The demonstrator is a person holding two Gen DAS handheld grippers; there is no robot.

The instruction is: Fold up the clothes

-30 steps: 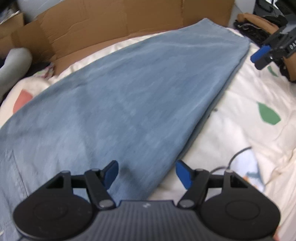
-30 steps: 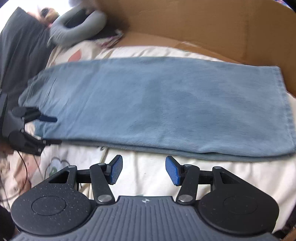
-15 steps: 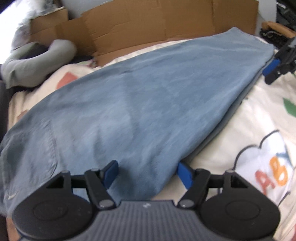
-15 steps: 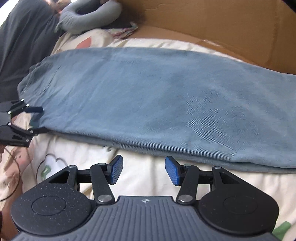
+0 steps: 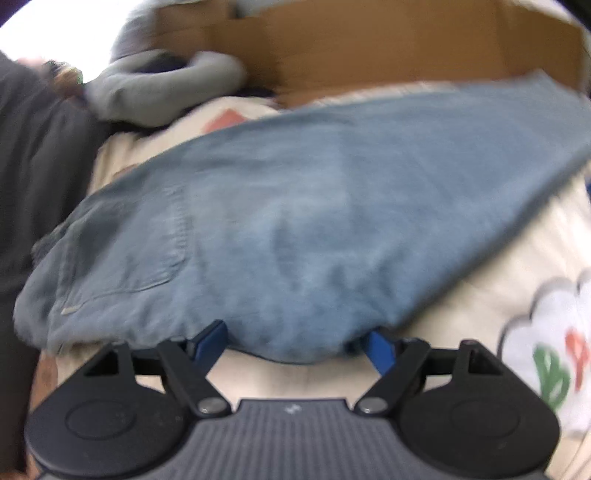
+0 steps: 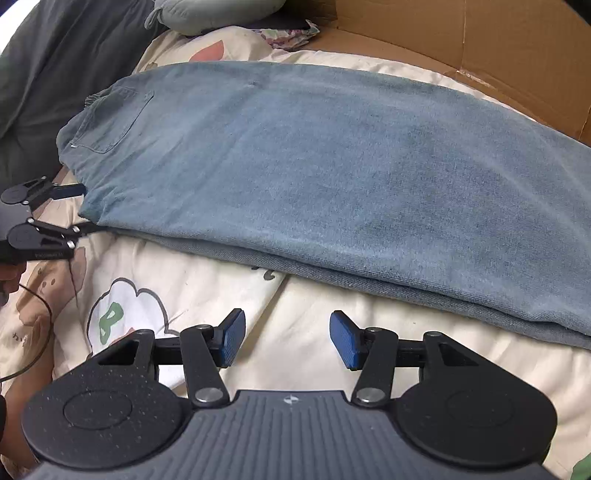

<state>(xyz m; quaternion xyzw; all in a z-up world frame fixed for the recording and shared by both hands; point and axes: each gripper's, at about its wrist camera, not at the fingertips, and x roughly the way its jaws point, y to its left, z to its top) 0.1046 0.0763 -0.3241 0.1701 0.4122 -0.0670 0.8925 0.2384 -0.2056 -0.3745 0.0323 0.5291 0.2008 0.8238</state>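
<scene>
So since a second ago the left gripper [image 5: 295, 345] has swung along the jeans [image 5: 295, 221] toward the waist end, and the back pocket that was barely in view before now sits at about 9 o'clock in its camera. Its jaws have just been opening and stand wide, with the rounded lower edge of the denim bulging in between the pads [image 5: 208, 341]. Can't see them actually pressing on it. The left view is pretty blurry.

The right gripper [image 6: 286, 339] has dropped a bit closer to the bedsheet [image 6: 314, 332]. Jaws about half apart, nothing between them, just cream sheet.

The jeans themselves: faded light blue, folded lengthwise so one leg lies on the other, the lower layer peeking out along the near edge. They stretch flat from 9 to 3 o'clock across the right camera, waist at 9. Cardboard [image 6: 480, 44] behind at 12 to 2, a grey pillow [image 6: 214, 14] at 11.
</scene>
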